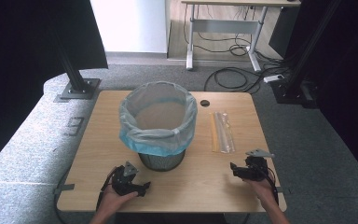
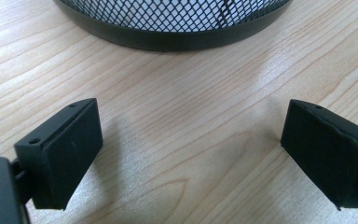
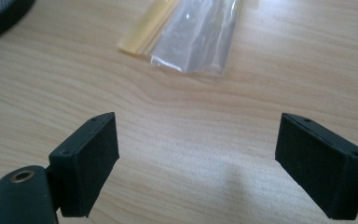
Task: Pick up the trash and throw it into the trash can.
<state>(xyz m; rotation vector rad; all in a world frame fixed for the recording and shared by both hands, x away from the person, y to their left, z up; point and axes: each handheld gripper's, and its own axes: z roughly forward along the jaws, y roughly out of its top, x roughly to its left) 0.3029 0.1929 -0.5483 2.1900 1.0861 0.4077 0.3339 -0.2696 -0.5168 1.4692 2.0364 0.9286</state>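
A black mesh waste basket lined with a pale blue-white bag stands mid-table. To its right lie a clear plastic packet and a thin yellow strip. My left gripper rests near the front edge, just left of the basket's base, open and empty; its view shows the basket's base rim close ahead of the left gripper. My right gripper sits at the front right, below the packet, open with nothing between its jaws. Its own view has the right gripper facing the packet and strip.
The wooden table has a small black round grommet behind the basket. Grey carpet surrounds it, with black frame posts at the back left and right, and a desk with cables beyond.
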